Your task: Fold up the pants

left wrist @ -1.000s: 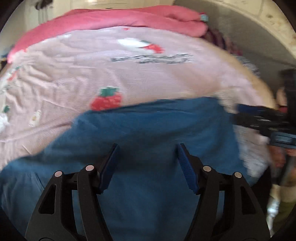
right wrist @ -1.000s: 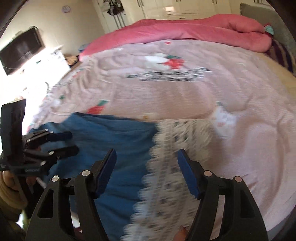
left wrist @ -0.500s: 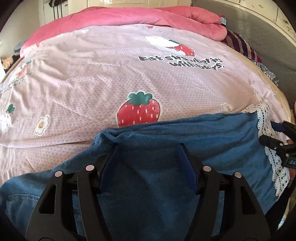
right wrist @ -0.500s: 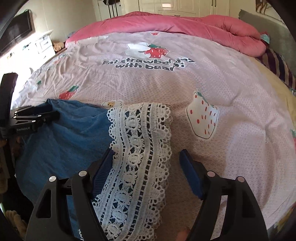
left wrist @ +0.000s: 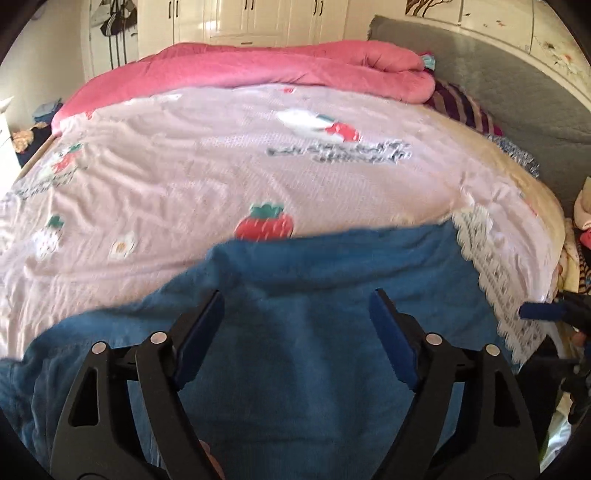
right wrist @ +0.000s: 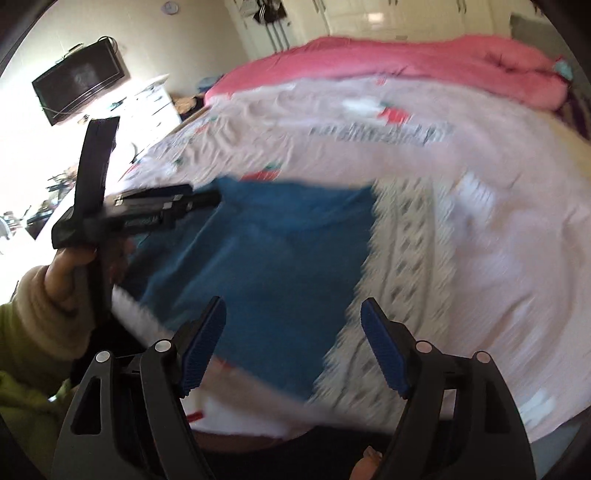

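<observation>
Blue denim pants (left wrist: pixel 332 350) with a white lace hem (left wrist: pixel 495 280) lie flat on the pink strawberry bedspread (left wrist: pixel 221 177), near its front edge. My left gripper (left wrist: pixel 296 295) hovers over the denim; its jaws are opening and nothing sits between the pads. My right gripper (right wrist: pixel 292 302) is open above the line where the denim (right wrist: pixel 277 251) meets the lace (right wrist: pixel 402 251), gripping nothing. The right wrist view shows the left gripper (right wrist: pixel 207 197) over the pants' far left corner, held by a hand (right wrist: pixel 70 266). One blue pad of the right gripper (left wrist: pixel 539 310) shows beside the lace.
A rolled pink duvet (left wrist: pixel 258 66) lies across the far side of the bed. A grey headboard (left wrist: pixel 498 96) and a striped cushion (left wrist: pixel 461 107) stand at the right. A wall TV (right wrist: pixel 79 92) and a white dresser (right wrist: pixel 155 99) are at the left. Wardrobe doors (left wrist: pixel 258 18) stand behind.
The left jaws have spread wider and drawn up and back off the denim. The right gripper has swung left, from over the lace to the denim's edge. Both views are now blurred.
</observation>
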Demonstrator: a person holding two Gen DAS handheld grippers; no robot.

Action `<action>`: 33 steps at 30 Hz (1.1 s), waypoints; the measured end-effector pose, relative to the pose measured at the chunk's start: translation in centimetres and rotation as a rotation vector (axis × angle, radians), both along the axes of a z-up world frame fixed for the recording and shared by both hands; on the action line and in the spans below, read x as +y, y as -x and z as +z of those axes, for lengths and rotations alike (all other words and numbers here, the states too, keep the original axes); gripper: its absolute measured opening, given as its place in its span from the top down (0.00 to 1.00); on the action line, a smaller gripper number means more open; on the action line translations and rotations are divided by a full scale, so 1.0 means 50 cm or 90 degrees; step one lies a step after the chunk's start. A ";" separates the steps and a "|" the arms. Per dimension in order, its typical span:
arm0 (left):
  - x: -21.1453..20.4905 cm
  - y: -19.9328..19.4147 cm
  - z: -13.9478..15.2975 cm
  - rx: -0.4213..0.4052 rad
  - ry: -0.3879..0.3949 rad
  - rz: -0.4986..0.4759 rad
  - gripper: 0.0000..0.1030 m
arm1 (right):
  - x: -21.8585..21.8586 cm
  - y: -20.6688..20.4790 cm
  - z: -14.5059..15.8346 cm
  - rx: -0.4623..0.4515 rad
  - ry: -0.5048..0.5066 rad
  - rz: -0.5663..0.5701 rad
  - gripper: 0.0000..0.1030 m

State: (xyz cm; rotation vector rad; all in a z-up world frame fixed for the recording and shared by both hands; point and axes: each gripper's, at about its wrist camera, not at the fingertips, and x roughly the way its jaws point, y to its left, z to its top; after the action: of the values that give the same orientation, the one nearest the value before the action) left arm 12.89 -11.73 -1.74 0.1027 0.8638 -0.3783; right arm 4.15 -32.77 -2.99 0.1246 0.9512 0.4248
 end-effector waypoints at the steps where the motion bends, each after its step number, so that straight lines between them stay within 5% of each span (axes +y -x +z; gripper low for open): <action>1: 0.008 0.006 -0.008 0.004 -0.008 0.007 0.28 | -0.002 0.004 -0.016 0.020 0.017 -0.010 0.27; 4: 0.037 0.002 -0.044 0.027 -0.028 0.038 0.28 | -0.025 0.012 -0.052 0.060 0.023 -0.041 0.27; 10: 0.067 -0.016 -0.081 0.049 -0.015 0.063 0.28 | -0.032 0.018 -0.056 0.047 -0.004 -0.057 0.27; 24: 0.021 0.101 0.068 -0.042 0.008 0.017 0.14 | -0.064 0.058 0.080 -0.064 -0.002 -0.097 0.12; 33: -0.017 0.146 0.107 -0.059 0.012 -0.011 0.09 | -0.086 0.055 0.143 -0.110 0.016 -0.118 0.09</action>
State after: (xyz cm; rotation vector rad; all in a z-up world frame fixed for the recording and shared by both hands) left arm 5.59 -12.57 3.59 0.1100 0.7683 -0.3954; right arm 1.40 -37.08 4.16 0.1486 0.7678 0.2483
